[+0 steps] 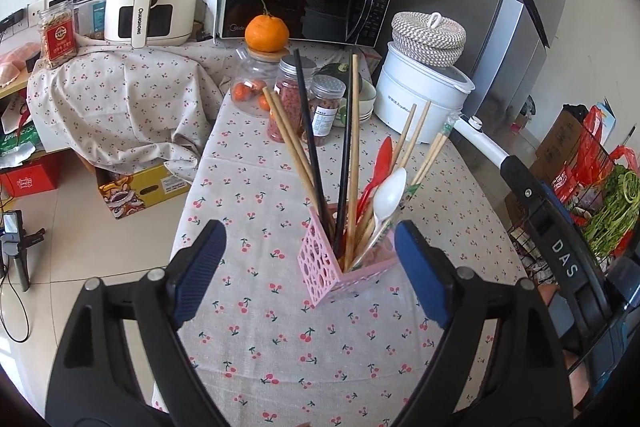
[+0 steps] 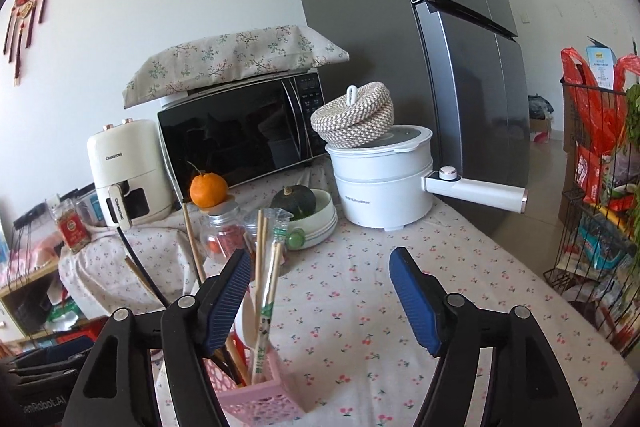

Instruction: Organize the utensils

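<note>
Cherry-print tabletop (image 1: 320,327) is bare of loose utensils; everything stands in the pink holder (image 1: 344,267). Both the left gripper (image 1: 308,267) and right gripper (image 2: 320,303) have fingers spread wide, empty, so back straight away without clipping those chopsticks (image 1: 296,143).

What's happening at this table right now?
A person with a gripper in each hand is sorting utensils. Chopsticks, a white spoon and a red spoon stand in the pink holder on the cherry-print tablecloth. The left gripper and right gripper both have open jaws holding nothing.
</note>
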{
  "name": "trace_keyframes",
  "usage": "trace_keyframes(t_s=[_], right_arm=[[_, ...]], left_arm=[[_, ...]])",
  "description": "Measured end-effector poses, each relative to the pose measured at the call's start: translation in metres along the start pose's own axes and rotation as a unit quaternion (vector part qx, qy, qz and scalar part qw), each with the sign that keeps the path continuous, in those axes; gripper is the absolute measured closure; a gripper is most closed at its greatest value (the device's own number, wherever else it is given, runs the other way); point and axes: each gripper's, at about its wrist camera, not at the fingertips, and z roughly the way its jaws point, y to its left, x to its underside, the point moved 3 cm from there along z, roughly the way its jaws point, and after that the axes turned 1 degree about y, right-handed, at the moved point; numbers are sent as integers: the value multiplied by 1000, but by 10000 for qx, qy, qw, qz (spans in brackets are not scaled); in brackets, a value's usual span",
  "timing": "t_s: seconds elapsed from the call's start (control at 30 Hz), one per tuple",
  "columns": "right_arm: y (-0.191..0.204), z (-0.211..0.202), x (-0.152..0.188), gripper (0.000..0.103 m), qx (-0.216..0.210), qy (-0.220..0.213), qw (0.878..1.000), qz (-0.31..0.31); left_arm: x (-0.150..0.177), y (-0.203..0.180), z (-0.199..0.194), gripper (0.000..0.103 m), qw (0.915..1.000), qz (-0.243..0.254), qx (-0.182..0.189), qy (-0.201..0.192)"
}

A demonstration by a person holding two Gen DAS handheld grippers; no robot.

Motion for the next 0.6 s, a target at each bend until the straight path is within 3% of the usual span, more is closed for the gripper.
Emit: trace_keyframes(t_s=[0.33, 0.5, 0.6], right_arm=[[-42, -20, -6, 15, 206, 648, 9971, -355], [-49, -31, -5, 0, 384, 807, 9937, -679], [-54, -32, 1, 0, 589, 988, 9906, -741]], left_arm=[[9, -22, -7, 4, 9993, 145, -322, 87], [13, -32, -10, 3, 9978, 350, -562, 94], [17, -35, -12, 3, 9976, 306, -598, 140]])
